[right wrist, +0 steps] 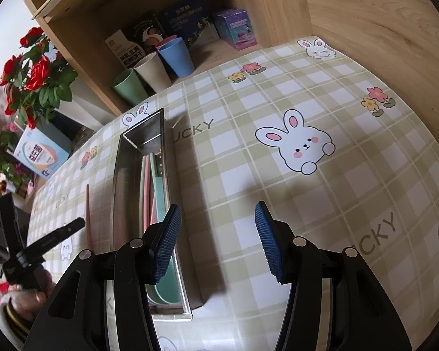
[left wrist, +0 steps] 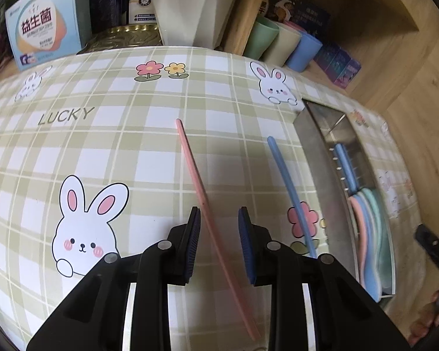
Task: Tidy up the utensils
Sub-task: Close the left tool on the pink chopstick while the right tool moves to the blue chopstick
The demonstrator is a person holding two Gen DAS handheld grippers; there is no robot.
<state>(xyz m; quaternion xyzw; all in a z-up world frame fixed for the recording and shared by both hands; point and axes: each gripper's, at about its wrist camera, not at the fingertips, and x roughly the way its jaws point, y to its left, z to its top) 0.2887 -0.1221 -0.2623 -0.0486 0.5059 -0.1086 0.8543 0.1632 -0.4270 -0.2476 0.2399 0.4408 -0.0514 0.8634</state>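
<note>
While the left gripper (left wrist: 219,219) hovers with its jaws apart and nothing pressed, the pink chopstick (left wrist: 196,172) lies on the checked tablecloth (left wrist: 102,146) between its fingers. A blue chopstick (left wrist: 289,187) lies beside the metal tray (left wrist: 316,158), apart from its edge. The right gripper (right wrist: 218,228) is open and empty over free cloth just right of the tray.

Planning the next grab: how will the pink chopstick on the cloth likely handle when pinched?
The pink chopstick looks thin, straight, so probably stiff and light. Lying flat on the tablecloth, it may slide or roll when nudged. Pinched off-centre by the left gripper, it could tilt.
</note>
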